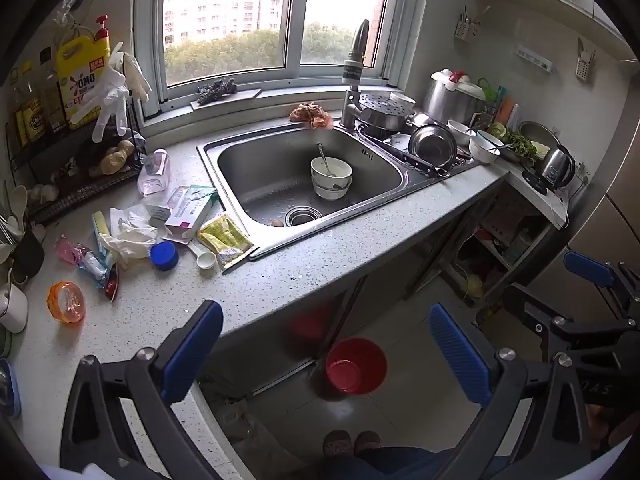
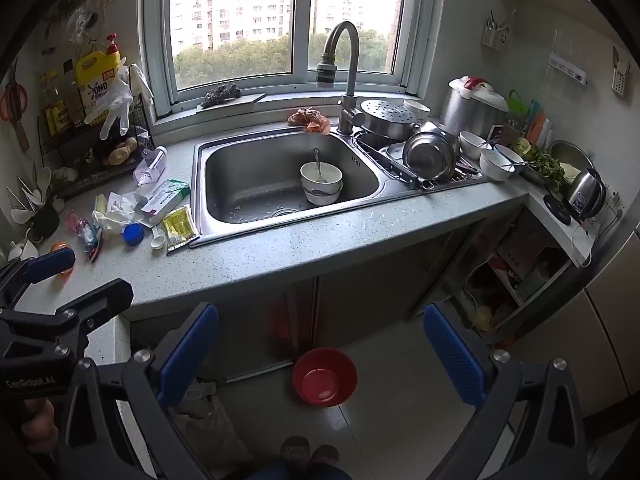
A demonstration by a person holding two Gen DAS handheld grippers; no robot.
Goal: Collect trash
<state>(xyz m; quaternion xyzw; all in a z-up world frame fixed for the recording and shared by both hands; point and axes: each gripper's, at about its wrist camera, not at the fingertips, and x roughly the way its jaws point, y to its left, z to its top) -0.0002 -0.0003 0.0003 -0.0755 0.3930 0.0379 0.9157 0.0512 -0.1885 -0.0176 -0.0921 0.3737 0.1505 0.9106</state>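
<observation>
1. Left gripper (image 1: 326, 356): blue-padded jaws stand wide apart with nothing between them; it hangs over the front edge of the countertop (image 1: 304, 256), angled downward, clear of every item.
2. Right gripper (image 2: 320, 354): jaws likewise spread wide and empty, held over the floor in front of the cabinet, to the right of the left one.
3. The trash lies as a loose cluster on the countertop just left of the sink (image 1: 224, 148); none of it is being touched.
4. Cluster contents, from the left wrist view:
   - yellow sachet (image 1: 225, 240), flat and crinkled, printed text, lying against the sink's front-left corner and partly over its rim
   - white carton with a purple stripe (image 1: 188, 216), with a green-topped carton (label not legible) resting against it
   - crumpled white tissue or glove (image 1: 130, 236), bunched in the middle of the pile
   - blue bottle cap (image 1: 164, 256), round, just in front of the tissue
   - white plastic scoop (image 1: 204, 258), between cap and sachet
   - pink and blue wrappers (image 1: 86, 258), glossy and creased, at the left end
   - orange round lid (image 1: 66, 302), translucent, set apart nearer the counter's front
   - clear plastic pack with a pinkish tint (image 1: 154, 172), farther back beside the wire rack (image 1: 76, 188)
5. Stacked white bowls (image 1: 331, 178) with a spoon sit in the sink.
6. Red basin (image 1: 356, 366) rests on the floor below the counter (the person's shoes show at the bottom edge).
</observation>
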